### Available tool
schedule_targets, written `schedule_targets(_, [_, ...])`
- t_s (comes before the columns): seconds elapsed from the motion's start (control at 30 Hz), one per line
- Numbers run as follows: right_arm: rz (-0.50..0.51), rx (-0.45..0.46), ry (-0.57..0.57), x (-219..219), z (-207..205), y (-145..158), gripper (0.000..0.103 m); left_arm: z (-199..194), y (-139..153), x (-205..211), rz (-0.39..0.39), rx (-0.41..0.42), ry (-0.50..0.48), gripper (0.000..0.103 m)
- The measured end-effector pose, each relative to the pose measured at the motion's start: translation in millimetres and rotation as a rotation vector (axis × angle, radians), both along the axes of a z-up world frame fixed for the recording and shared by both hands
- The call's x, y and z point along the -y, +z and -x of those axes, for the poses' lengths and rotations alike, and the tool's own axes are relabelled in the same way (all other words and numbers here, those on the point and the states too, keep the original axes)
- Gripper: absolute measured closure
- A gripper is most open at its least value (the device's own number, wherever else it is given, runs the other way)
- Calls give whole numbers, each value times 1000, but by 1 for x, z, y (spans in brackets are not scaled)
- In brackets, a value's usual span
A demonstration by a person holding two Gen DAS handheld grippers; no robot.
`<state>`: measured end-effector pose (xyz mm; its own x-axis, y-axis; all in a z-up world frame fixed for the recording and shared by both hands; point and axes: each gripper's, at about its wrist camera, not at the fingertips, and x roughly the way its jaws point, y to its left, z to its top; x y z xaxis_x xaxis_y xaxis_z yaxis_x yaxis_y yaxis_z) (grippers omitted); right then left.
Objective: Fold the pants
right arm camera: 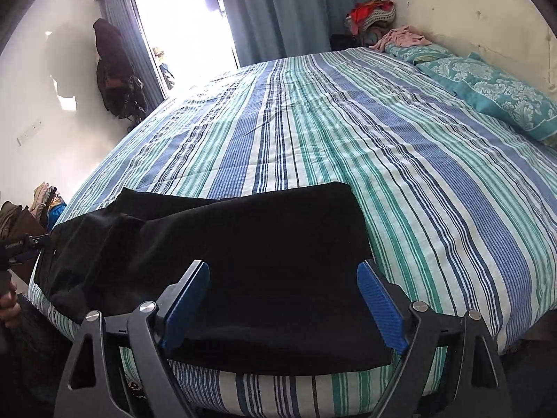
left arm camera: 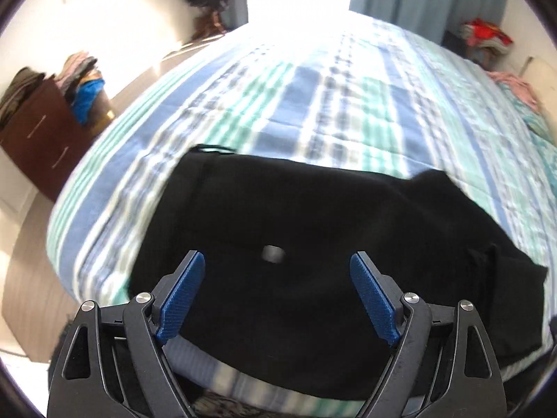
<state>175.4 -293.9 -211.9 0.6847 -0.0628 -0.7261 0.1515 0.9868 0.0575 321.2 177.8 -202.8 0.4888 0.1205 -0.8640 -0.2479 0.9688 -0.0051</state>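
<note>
Pants (right arm camera: pixel 222 244), black, are lying folded along the near edge of the bed (right arm camera: pixel 383 146), directly ahead of both pairs of fingers. In the right wrist view the cloth is spreading from just beyond the fingertips out to the left, its square end sitting between the two pads and its bunched, rumpled part trailing off past the left pad. The right gripper (right arm camera: pixel 282 275) is hovering over that square end with its blue pads set wide apart, nothing between them but the cloth lying beyond. The person's left hand (right arm camera: pixel 8 308) is showing at the far left edge, wrapped around a dark handle.

In the left wrist view, which is blurring with motion, the left gripper (left arm camera: pixel 277 266) is likewise standing with its fingers spread wide, clear of the fabric. The pants (left arm camera: pixel 313 230) are filling the space ahead of and between the pads, running out to the right past the right pad. A small grey patch (left arm camera: pixel 274 254) is sitting on the cloth just beyond the gap between the fingertips; its nature cannot be told.

Pillows (right arm camera: pixel 494 94) are resting far ahead to the right.
</note>
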Motion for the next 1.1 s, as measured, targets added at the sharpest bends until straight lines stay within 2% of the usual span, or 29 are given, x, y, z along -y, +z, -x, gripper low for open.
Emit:
schedule_targets(0.07, [-4, -2, 12, -1, -2, 0, 16, -9, -10, -39, 16, -46, 51, 18])
schedule_targets(0.2, [-26, -19, 15, -3, -3, -6, 16, -13, -23, -81, 133, -80, 45, 16])
schedule_targets(0.3, [-44, -23, 14, -5, -5, -8, 16, -17, -39, -86, 215, -133, 19, 9])
schedule_targets(0.4, [-45, -30, 23, -8, -8, -9, 16, -28, -61, -85, 335, -188, -8, 0])
schedule_targets(0.47, [-47, -33, 33, -11, -8, -10, 16, -30, -73, -89, 400, -199, 20, 0])
schedule_targets(0.53, [-43, -32, 41, -12, -8, -10, 16, -31, -75, -89, 414, -190, 26, 0])
schedule_targets(0.7, [-57, -15, 29, -8, -7, -7, 16, -36, -73, -80, 388, -218, 22, 0])
schedule_targets(0.73, [-64, -10, 21, -5, -6, -6, 16, -38, -73, -83, 391, -240, 27, 6])
schedule_targets(0.77, [-71, -6, 13, -3, -6, -4, 16, -37, -68, -81, 423, -236, 36, 18])
schedule_targets(0.8, [-77, 0, 5, 0, -6, -3, 16, -39, -64, -82, 443, -224, 42, 43])
schedule_targets(0.83, [-84, 6, -4, 2, -5, -2, 16, -36, -55, -79, 419, -219, 61, 65])
schedule_targets(0.87, [-93, 13, -13, 5, -4, 0, 16, -33, -47, -76, 392, -217, 81, 77])
schedule_targets(0.93, [-112, 28, -29, 10, -2, 3, 16, -25, -30, -73, 396, -191, 110, 87])
schedule_targets(1.0, [-123, 38, -49, 15, -1, 6, 16, -18, -12, -69, 429, -150, 128, 88])
schedule_targets(1.1, [-151, 51, -81, 25, 2, 10, 16, -6, 21, -59, 537, -84, 144, 89])
